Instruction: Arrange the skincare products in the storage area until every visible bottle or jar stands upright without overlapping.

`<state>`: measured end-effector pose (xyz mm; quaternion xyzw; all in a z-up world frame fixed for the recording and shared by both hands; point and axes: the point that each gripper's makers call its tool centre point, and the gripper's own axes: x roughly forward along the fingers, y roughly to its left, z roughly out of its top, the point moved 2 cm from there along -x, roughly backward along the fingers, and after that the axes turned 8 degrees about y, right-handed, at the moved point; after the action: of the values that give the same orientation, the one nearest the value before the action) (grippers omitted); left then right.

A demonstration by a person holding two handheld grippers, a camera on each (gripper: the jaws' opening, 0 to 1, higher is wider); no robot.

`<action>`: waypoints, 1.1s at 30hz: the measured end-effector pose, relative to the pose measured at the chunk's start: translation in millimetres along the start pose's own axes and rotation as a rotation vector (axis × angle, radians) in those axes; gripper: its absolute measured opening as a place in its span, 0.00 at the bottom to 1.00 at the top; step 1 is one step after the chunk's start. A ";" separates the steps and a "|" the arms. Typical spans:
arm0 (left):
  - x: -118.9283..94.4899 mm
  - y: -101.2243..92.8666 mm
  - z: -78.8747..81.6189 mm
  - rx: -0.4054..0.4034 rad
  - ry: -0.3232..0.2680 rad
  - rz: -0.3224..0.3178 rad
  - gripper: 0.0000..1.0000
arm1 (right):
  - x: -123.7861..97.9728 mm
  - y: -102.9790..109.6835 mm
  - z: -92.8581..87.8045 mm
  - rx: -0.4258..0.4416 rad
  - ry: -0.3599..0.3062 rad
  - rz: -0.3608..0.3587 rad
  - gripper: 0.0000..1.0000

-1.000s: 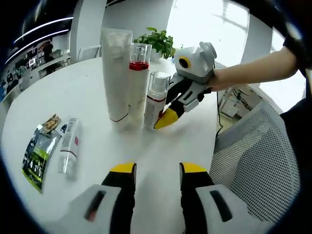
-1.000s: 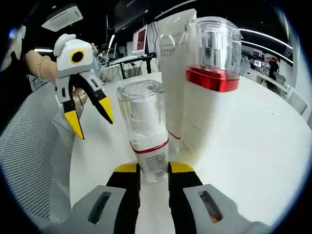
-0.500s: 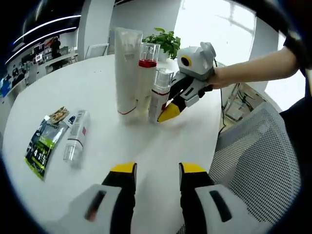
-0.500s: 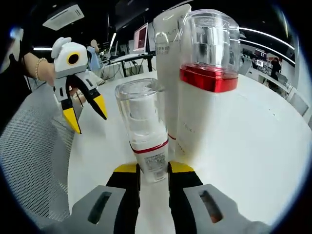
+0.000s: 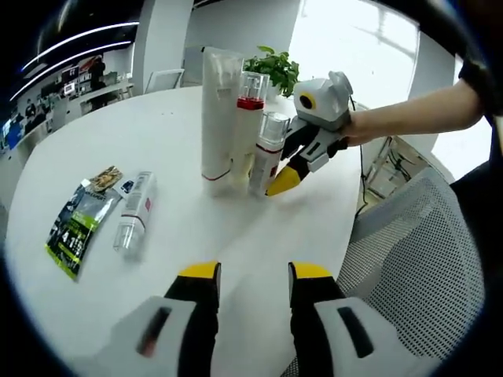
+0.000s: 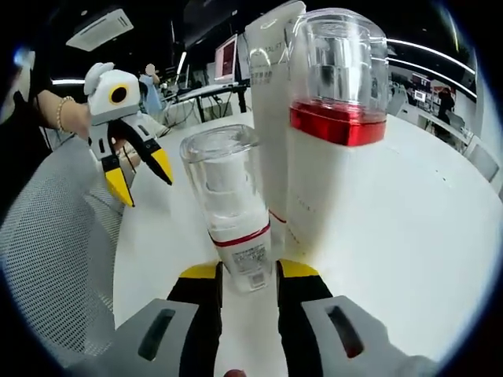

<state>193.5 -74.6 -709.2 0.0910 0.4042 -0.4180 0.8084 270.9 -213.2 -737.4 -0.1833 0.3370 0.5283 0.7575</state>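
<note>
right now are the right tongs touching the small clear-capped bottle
Cannot tell. In the right gripper view the right tongs flank the small clear-capped white pump bottle, with no plain gap or contact.

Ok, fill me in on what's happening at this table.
A person with a hand-held gripper in each hand is tidying skincare products on a round white table. The right hand-held gripper has its jaws around the small clear-capped bottle, which stands upright beside the red-banded bottle and the tall white tube. The left hand-held gripper is open and empty. One small tube lies flat beside a green sachet.
</note>
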 end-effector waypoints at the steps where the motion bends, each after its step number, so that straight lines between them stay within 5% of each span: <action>1: -0.1 0.2 0.2 -0.001 -0.001 0.000 0.27 | -0.9 -0.7 -0.2 0.004 0.001 -0.001 0.27; 14: -3.7 1.9 2.5 -0.025 -0.007 -0.005 0.38 | -13.8 3.3 -11.8 0.103 0.002 -0.024 0.40; 33: -24.4 14.1 -10.6 -0.090 -0.007 0.033 0.48 | -35.9 32.0 -10.9 0.172 -0.010 -0.119 0.82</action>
<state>190.1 -45.9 -701.1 0.0598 0.4182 -0.3861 0.8200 230.2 -232.4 -717.4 -0.1347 0.3659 0.4523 0.8021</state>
